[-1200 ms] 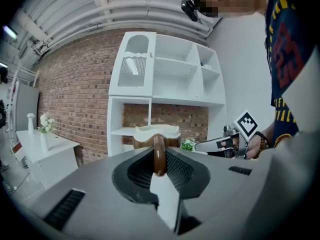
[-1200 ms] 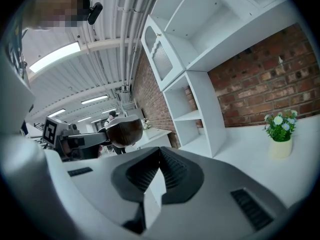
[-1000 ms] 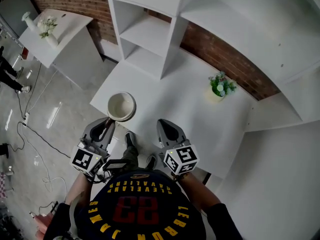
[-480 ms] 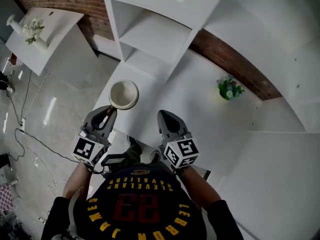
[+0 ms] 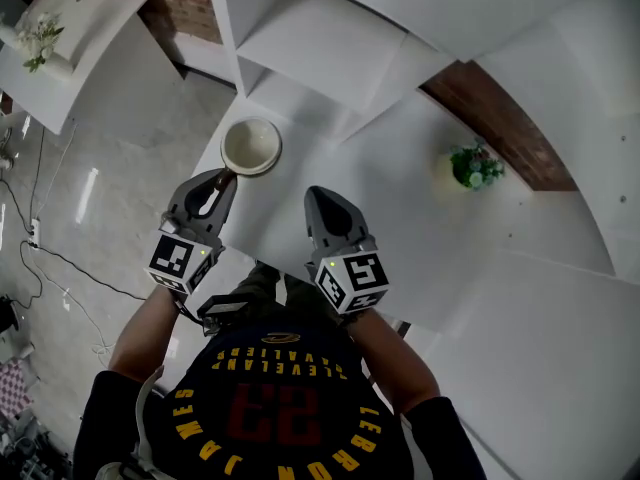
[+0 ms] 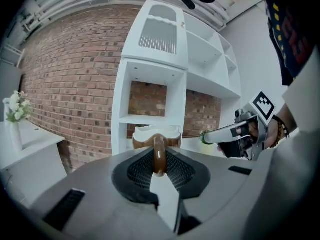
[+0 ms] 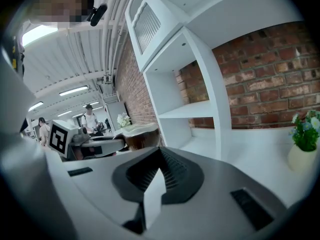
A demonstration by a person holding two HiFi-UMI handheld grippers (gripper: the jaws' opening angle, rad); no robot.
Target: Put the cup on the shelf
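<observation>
The cup [image 5: 250, 146] is brown outside and cream inside. It hangs upright by its handle [image 6: 159, 156], on which my left gripper [image 5: 221, 177] is shut. The cup is just in front of the white shelf unit [image 5: 305, 53], near its lower left corner. In the left gripper view the cup [image 6: 156, 133] stands before the lowest open compartment [image 6: 150, 106]. My right gripper [image 5: 314, 198] is shut and holds nothing; it floats over the white table [image 5: 390, 218], beside the left one. The right gripper view shows the cup [image 7: 140, 135] at its left, in the left gripper [image 7: 102, 145].
A small potted plant [image 5: 472, 166] stands on the table at the right, against the brick wall [image 5: 480, 103]. A white side table with a vase of flowers [image 5: 38, 40] is at the far left. Cables [image 5: 50, 258] lie on the floor. People [image 7: 90, 116] stand far off.
Both grippers have moved forward toward the shelf unit, and the cup went with the left one. The cup now hangs closer to the lower compartment.
</observation>
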